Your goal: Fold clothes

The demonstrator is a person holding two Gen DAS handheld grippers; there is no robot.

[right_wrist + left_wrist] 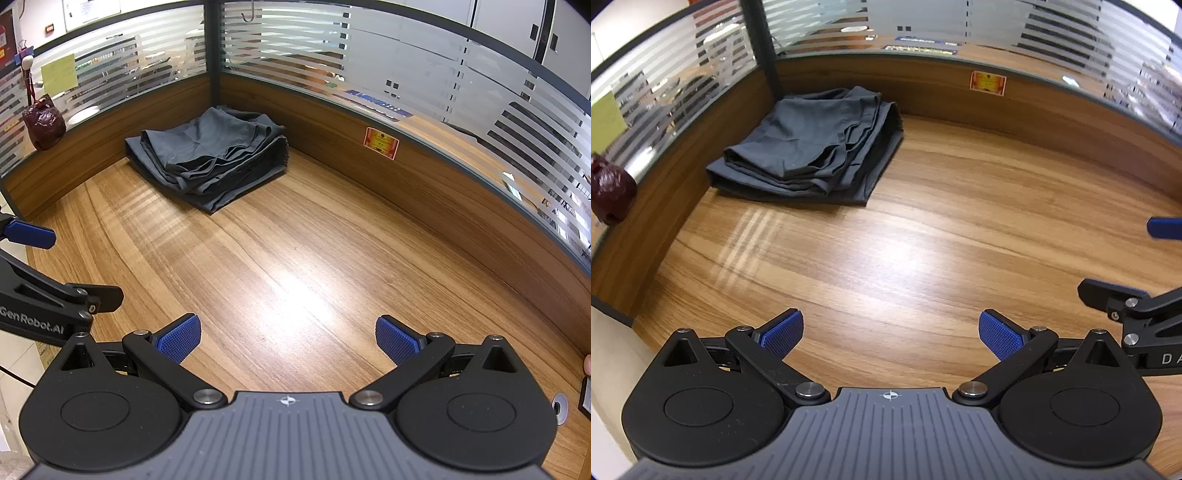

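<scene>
A stack of folded dark grey clothes (809, 147) lies in the far left corner of the wooden desk (923, 229); it also shows in the right wrist view (210, 158). My left gripper (890, 334) is open and empty, low over the near part of the desk, well short of the stack. My right gripper (288, 338) is open and empty, beside the left one. The right gripper's fingers (1108, 291) show at the right edge of the left wrist view. The left gripper's fingers (29, 232) show at the left edge of the right wrist view.
Wooden partition walls with striped frosted glass (332, 74) close off the desk's back and sides. A dark red bag (43, 122) hangs on the left partition. A red and yellow sticker (381, 142) is on the back wall. A cable grommet (559, 406) sits near the right edge.
</scene>
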